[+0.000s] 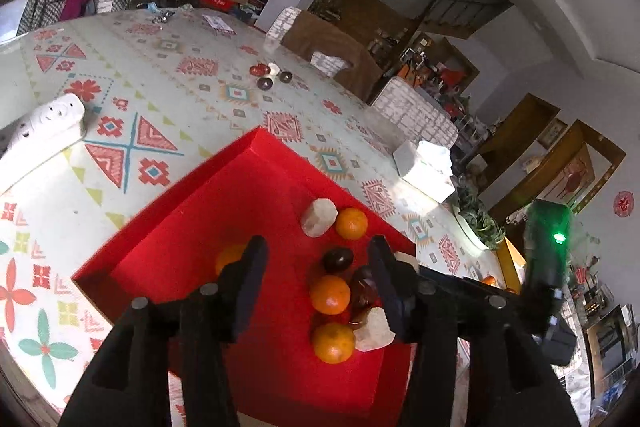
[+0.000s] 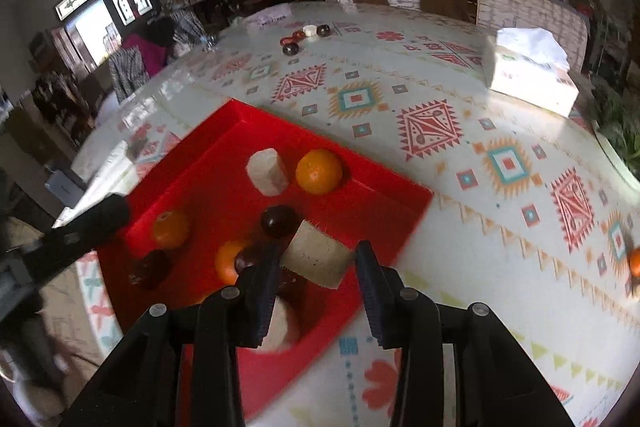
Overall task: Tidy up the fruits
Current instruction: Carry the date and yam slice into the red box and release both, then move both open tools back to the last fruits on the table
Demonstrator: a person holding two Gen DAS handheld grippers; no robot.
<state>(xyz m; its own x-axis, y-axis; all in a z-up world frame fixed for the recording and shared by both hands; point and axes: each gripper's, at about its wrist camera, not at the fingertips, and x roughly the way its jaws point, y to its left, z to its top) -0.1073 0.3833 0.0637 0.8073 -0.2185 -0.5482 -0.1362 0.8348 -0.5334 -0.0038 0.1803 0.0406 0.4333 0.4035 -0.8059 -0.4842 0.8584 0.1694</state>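
At lower centre, the right hand-held gripper point(image 2: 318, 261) pinches a pale block point(image 2: 318, 259) crosswise above the red tray's point(image 2: 384, 187) near corner; the left hand-held gripper point(image 1: 318, 263), spread and empty, hangs over oranges point(image 1: 330, 294) beyond.

In the left wrist view an orange point(image 1: 227, 257) sits half hidden behind the left jaw, and a dark fruit point(image 1: 362, 291) behind the other — its kind unclear. In the right wrist view a pale piece point(image 2: 280, 323) is blurred, and the tray point(image 2: 224, 131) runs off the bottom edge.
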